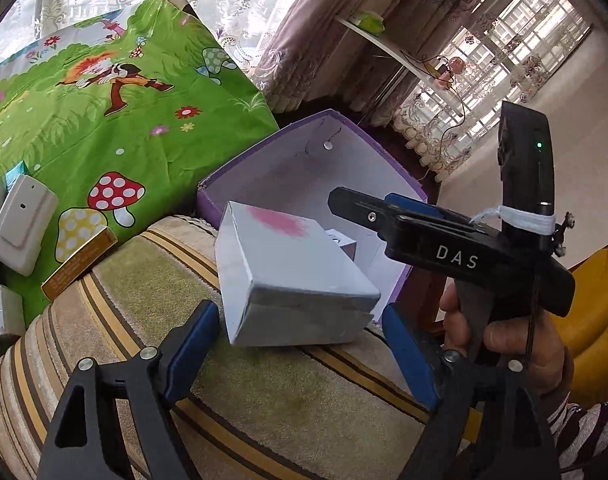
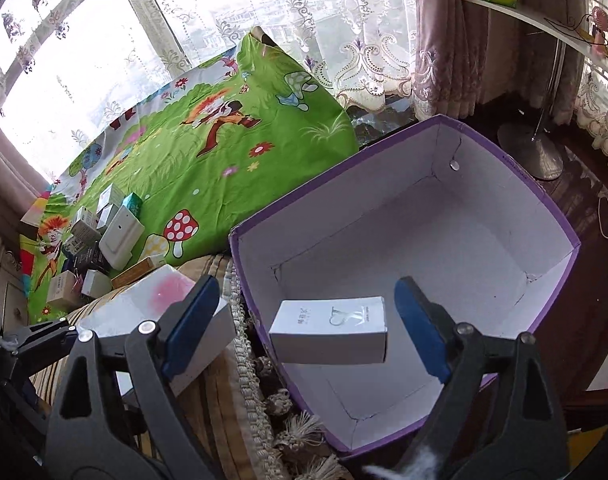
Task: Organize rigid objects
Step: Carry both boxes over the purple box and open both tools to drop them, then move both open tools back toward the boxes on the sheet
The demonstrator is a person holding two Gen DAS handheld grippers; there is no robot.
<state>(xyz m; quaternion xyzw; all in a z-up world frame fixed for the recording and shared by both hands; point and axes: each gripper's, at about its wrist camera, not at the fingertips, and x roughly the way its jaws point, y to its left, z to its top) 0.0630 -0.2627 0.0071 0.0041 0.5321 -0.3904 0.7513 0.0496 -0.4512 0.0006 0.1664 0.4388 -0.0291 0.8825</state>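
A white box with a pink smudge (image 1: 292, 276) lies on the striped cushion (image 1: 152, 292) between my left gripper's (image 1: 304, 332) open fingers, apart from both pads. It also shows in the right wrist view (image 2: 160, 304). My right gripper (image 2: 307, 320) is open above the purple bin (image 2: 559, 216). A small white carton (image 2: 331, 330) sits between its fingers, inside the bin, touching neither pad. In the left wrist view my right gripper (image 1: 387, 216) hangs over the bin (image 1: 240, 164).
A green cartoon cloth (image 2: 224, 168) carries a pile of several small boxes (image 2: 92, 248) and a white flat device (image 1: 20, 224). An orange box (image 1: 80, 264) lies at the cloth's edge. Lace curtains, a shelf and a lamp stand (image 2: 531, 152) are behind.
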